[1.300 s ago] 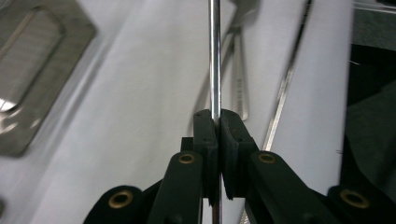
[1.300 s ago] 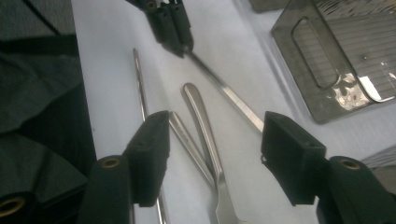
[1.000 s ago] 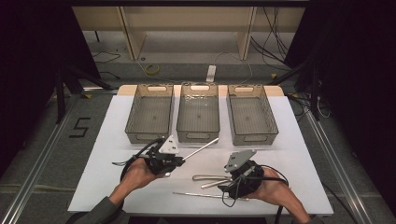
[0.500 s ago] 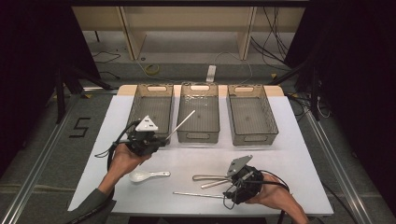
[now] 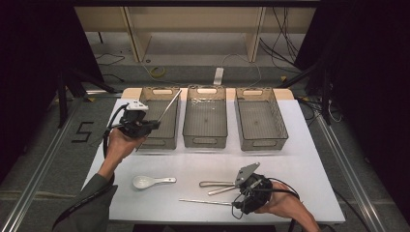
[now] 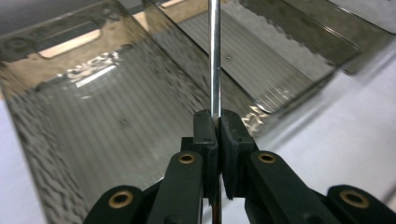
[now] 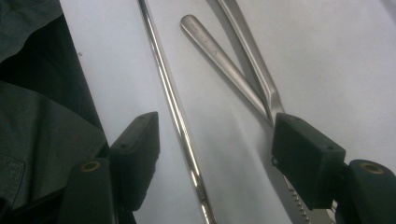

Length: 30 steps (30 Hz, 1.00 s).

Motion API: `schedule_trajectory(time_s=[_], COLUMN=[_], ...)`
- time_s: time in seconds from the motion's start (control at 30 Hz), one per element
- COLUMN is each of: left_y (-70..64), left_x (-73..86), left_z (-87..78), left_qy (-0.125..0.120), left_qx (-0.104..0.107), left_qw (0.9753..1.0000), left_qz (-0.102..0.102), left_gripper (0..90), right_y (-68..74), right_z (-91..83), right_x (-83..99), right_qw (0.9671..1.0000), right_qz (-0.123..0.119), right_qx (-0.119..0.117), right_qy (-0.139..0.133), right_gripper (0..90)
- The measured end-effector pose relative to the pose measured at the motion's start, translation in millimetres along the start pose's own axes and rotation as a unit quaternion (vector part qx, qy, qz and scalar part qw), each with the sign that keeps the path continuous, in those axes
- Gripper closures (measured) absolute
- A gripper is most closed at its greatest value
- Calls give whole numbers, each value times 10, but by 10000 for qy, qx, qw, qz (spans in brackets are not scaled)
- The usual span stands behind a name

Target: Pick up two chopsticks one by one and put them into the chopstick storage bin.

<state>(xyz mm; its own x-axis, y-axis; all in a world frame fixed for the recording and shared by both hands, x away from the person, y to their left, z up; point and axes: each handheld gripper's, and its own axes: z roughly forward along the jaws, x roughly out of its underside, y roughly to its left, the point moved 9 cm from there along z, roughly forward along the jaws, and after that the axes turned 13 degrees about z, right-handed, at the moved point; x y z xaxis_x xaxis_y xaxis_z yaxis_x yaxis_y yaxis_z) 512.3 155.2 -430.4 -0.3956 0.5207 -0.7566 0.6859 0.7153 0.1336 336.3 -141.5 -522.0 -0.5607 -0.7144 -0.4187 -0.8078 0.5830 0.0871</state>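
- Clearly, a steel chopstick (image 6: 215, 56) is clamped by the left tool (image 5: 145, 124) over the left bin (image 5: 167, 126).
- Meanwhile, the right tool (image 7: 215, 154) is held open above a second chopstick (image 7: 173, 107) on the worktop (image 5: 300, 150).

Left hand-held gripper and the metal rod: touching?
Touching. In the left gripper view the jaws of the left hand-held gripper are shut on the metal rod, which runs up between them with no gap, over the tray.
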Motion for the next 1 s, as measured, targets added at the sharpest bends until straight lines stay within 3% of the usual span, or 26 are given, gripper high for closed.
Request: schedule_trajectory(time_s=[0.27, 0.6, 1.0], left_y=[229, 495, 631], left_x=[-53, -75, -70], left_z=[114, 252, 411], left_qy=[135, 221, 185], left_qx=[-169, -332, -378], left_qw=[9997, 9987, 9978], left_qz=[-122, -325, -505], left_gripper=[856, 856, 856], right_y=[6, 15, 20], right_z=[40, 52, 61], right_x=[44, 58, 72], right_qw=[9999, 9999, 9998], right_qz=[-80, -22, -34], right_qx=[-21, -59, -101], right_qy=[148, 131, 171], right_gripper=[334, 330, 330])
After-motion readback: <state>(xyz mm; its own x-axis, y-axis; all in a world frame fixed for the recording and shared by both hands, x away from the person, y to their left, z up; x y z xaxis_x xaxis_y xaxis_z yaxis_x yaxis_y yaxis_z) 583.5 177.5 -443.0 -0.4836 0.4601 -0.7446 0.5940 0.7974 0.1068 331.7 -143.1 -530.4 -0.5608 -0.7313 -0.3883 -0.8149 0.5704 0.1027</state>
